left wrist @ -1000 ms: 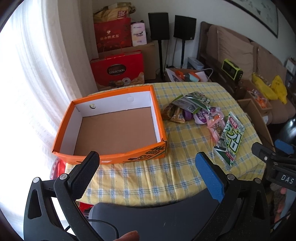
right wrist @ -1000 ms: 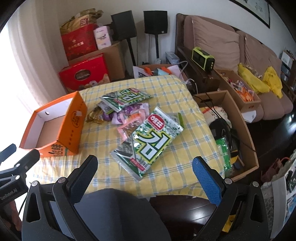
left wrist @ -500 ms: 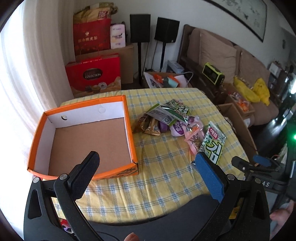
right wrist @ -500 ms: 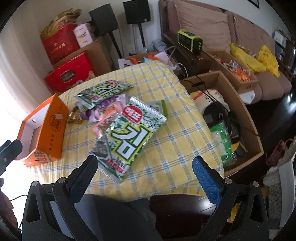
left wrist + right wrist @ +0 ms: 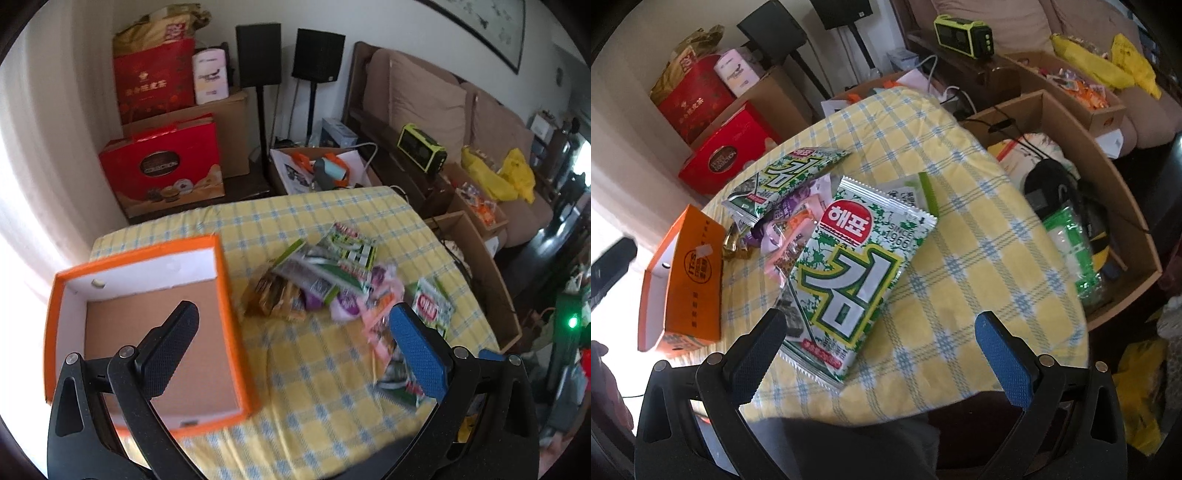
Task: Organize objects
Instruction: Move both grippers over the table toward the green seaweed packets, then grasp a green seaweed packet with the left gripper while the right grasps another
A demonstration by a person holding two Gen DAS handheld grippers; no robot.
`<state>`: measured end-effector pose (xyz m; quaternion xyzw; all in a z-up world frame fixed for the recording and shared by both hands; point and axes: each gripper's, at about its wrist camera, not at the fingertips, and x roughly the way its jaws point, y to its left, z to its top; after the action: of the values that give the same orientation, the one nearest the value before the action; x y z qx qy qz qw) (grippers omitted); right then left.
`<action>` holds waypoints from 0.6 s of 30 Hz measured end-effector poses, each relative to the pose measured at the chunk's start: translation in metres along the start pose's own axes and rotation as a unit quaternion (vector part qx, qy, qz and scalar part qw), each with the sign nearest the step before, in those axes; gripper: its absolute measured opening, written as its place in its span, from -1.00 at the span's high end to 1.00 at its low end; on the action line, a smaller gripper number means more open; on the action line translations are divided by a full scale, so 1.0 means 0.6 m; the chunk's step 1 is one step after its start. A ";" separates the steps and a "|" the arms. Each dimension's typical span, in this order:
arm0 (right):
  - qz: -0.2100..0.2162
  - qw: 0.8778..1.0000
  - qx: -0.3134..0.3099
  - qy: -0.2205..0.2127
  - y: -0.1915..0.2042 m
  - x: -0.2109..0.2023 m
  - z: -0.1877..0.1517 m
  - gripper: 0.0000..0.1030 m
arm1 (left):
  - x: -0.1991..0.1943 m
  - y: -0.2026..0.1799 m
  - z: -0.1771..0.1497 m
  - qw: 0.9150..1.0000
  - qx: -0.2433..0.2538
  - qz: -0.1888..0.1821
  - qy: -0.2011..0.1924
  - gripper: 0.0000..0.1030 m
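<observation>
right gripper (image 5: 875,343) wide, empty, nearest | seaweed pack (image 5: 857,273) just ahead between fingers, long axis slanting up-right | left gripper (image 5: 291,343) wide, empty, over box (image 5: 229,295)

left hand-held gripper (image 5: 293,338) spread, nothing held | orange box (image 5: 236,332) empty | snack packets (image 5: 332,280) beside box

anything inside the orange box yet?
No. The orange box shows only its bare brown cardboard floor and white inner walls. The left gripper finger covers a strip of the floor, and the near corner is hidden too. The snack packets lie outside on the tablecloth.
</observation>
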<state>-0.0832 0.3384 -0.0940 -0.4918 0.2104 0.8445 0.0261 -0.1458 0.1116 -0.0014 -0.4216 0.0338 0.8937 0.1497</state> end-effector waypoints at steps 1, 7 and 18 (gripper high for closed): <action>-0.003 1.000 0.000 0.001 0.001 0.004 0.002 -1.00 | 0.012 -0.001 0.013 1.000 -0.002 -0.015 0.005 -1.00; -0.016 1.000 0.000 0.001 0.008 0.024 0.018 -1.00 | 0.072 -0.015 0.063 0.998 -0.003 -0.052 0.032 -1.00; -0.018 1.000 0.005 0.008 0.028 0.069 0.026 -1.00 | 0.194 -0.081 0.087 0.995 0.081 0.016 0.056 -1.00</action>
<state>-0.1213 0.3221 -0.1166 -0.5019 0.2060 0.8390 0.0419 -0.2399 0.1953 -0.0534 -0.4573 0.1217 0.8651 0.1666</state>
